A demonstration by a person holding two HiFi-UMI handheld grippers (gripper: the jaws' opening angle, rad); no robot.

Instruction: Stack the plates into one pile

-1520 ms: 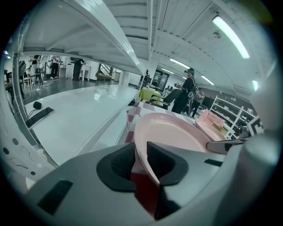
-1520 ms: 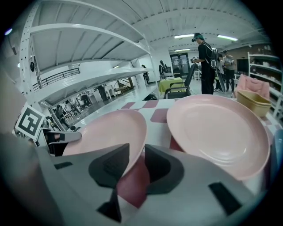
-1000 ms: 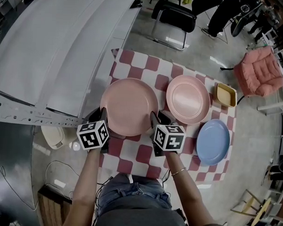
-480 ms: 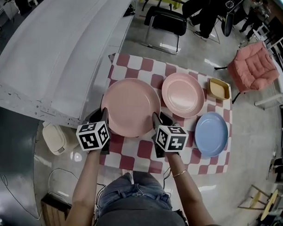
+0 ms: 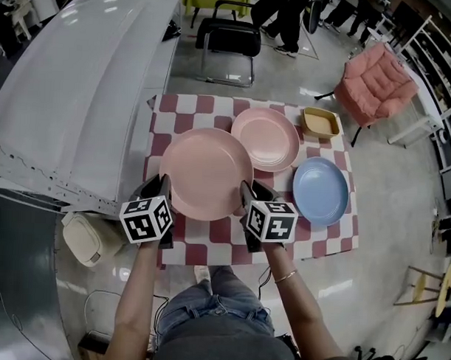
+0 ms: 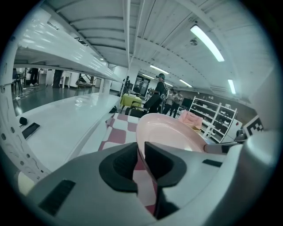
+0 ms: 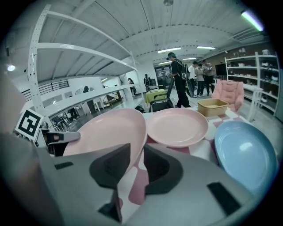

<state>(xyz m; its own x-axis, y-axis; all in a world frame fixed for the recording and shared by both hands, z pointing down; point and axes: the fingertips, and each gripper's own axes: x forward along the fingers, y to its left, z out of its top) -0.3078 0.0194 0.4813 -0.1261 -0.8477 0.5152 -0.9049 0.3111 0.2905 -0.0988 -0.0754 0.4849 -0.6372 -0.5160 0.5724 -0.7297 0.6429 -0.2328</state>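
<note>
One red-checked table (image 5: 323,242) under large pink plate (image 5: 207,173), grey floor (image 5: 391,181) around.

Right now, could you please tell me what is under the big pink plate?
The checked cloth shows beneath the raised big pink plate at its near edge; whatever lies under its middle is covered.

The large, pale pink round plate (image 5: 206,173) is held clear of the red-and-white checked surface (image 5: 209,234), face up and near level. The left gripper (image 5: 165,182) pinches its near left rim and the right gripper (image 5: 246,187) its near right rim. The smaller pink round plate (image 5: 265,138) lies flat on the surface just beyond the large plate's far right; seen from above, the large plate's rim overlaps its near left edge. The light blue round plate (image 5: 320,191) lies flat to the large plate's right, apart from it.
</note>
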